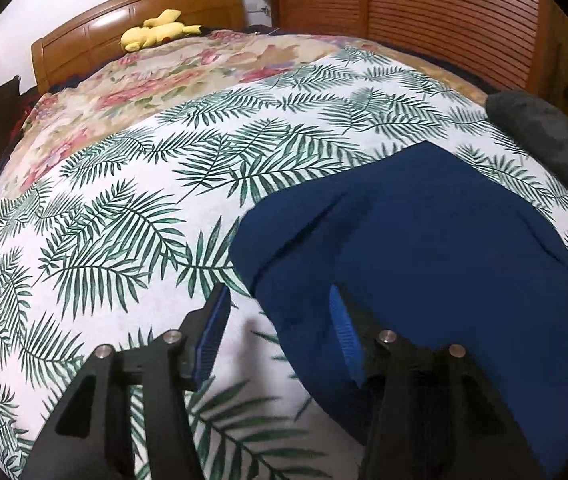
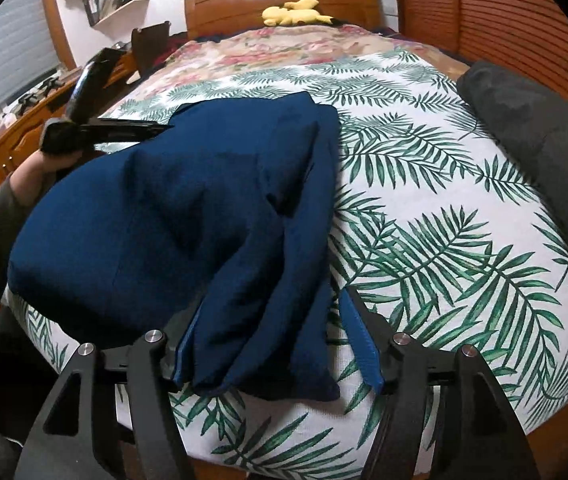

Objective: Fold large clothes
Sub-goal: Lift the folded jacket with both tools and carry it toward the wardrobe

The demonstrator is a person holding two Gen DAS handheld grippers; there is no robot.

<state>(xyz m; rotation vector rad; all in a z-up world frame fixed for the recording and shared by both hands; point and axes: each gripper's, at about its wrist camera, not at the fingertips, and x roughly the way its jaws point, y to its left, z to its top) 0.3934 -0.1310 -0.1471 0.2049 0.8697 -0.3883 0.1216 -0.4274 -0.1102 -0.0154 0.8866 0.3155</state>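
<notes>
A dark blue garment [image 2: 188, 208] lies bunched and partly folded on the palm-leaf bedsheet [image 2: 423, 200], near the bed's front edge. My right gripper [image 2: 272, 352] stands open, a thick fold of the blue cloth lying loose between its fingers. In the left wrist view the same garment [image 1: 423, 232] fills the right side. My left gripper [image 1: 280, 332] is open at its left edge: one finger over the bare sheet, the other over the cloth. From the right wrist view, the left gripper [image 2: 124, 130] shows side-on at the garment's far left, held by a hand [image 2: 40, 172].
A dark grey folded cloth [image 2: 531, 128] lies along the bed's right side. A floral cover [image 1: 132, 80] spreads toward the wooden headboard [image 1: 124, 24], where a yellow plush toy [image 1: 156, 32] sits. Louvred wooden doors [image 1: 423, 8] stand at the right, a dresser [image 2: 12, 148] at the left.
</notes>
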